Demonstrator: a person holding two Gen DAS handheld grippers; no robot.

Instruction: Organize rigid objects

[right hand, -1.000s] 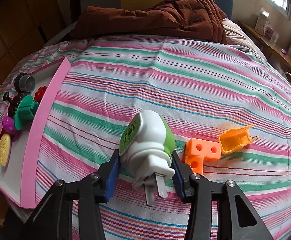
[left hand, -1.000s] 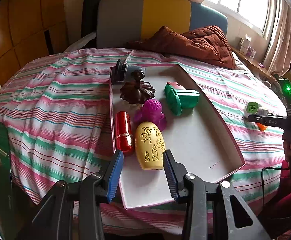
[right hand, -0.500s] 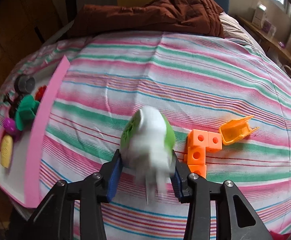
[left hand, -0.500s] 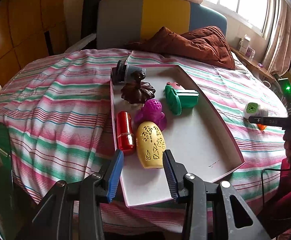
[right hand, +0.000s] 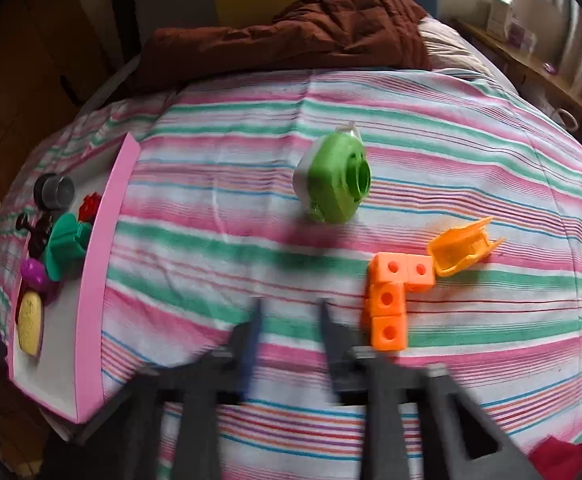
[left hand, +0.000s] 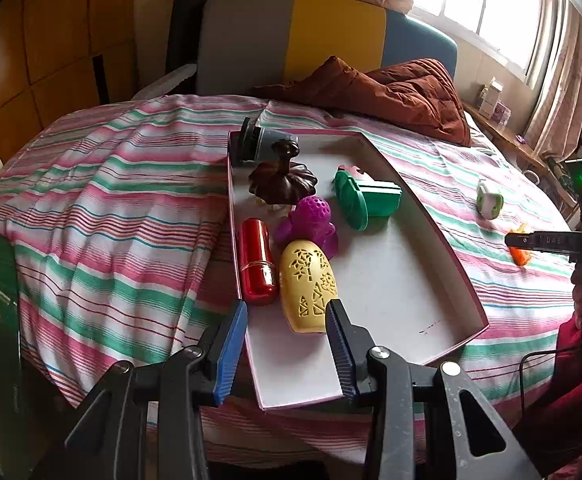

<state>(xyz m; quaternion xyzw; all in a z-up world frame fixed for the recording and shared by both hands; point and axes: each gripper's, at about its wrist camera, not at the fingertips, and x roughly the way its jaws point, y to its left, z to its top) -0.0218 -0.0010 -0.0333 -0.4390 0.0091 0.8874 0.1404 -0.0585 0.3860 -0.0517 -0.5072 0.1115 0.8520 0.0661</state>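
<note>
Now the right gripper (right hand: 289, 320) is standing empty, its jaws just having been opening; the green plug (right hand: 333, 176) is lying loose at its twelve o'clock. The left gripper (left hand: 287, 338), part-open and empty, is hovering over the tray (left hand: 443, 236), seemingly waiting.

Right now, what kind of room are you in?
Most likely a bedroom. The toys lie on a bed with a striped sheet, a rumpled brown quilt sits by a padded headboard, and there is a curtained window.

Bare striped bedspread (right hand: 219, 240) lies open between pink tray (right hand: 95, 280) and orange blocks (right hand: 389, 300).
</note>
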